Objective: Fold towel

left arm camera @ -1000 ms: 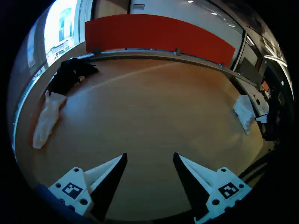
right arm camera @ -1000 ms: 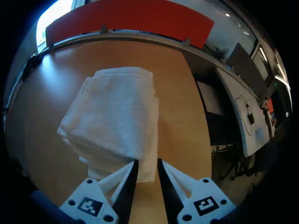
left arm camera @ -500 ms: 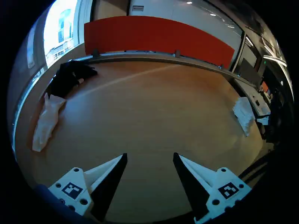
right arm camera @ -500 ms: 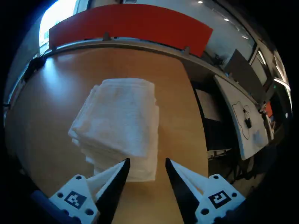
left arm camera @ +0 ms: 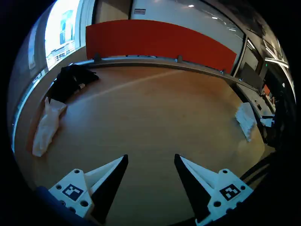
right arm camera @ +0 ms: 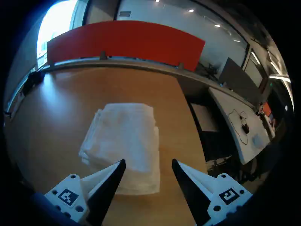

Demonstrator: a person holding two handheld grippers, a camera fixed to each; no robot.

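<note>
Right gripper view looks down on the broad orange-brown wooden worktop (right arm camera: 56, 113), backed by a long red partition panel (right arm camera: 124, 41). Toward its right edge lies the white terry towel (right arm camera: 124, 139), folded into a thick rectangular stack with its layered edges showing on the left. I judge the folding done, or nearly so. My right gripper (right arm camera: 148, 162) hovers over the stack's near end, fingers spread wide and gripping nothing, which suits leaving the stack undisturbed. In the left gripper view that towel sits far off to the right. A crumpled white cloth (left arm camera: 45, 126), perhaps another towel awaiting folding, lies at the far left near a black bundle (left arm camera: 71, 77) I cannot identify. My left gripper (left arm camera: 151, 155) hangs over bare wood, fingers apart and empty.
</note>
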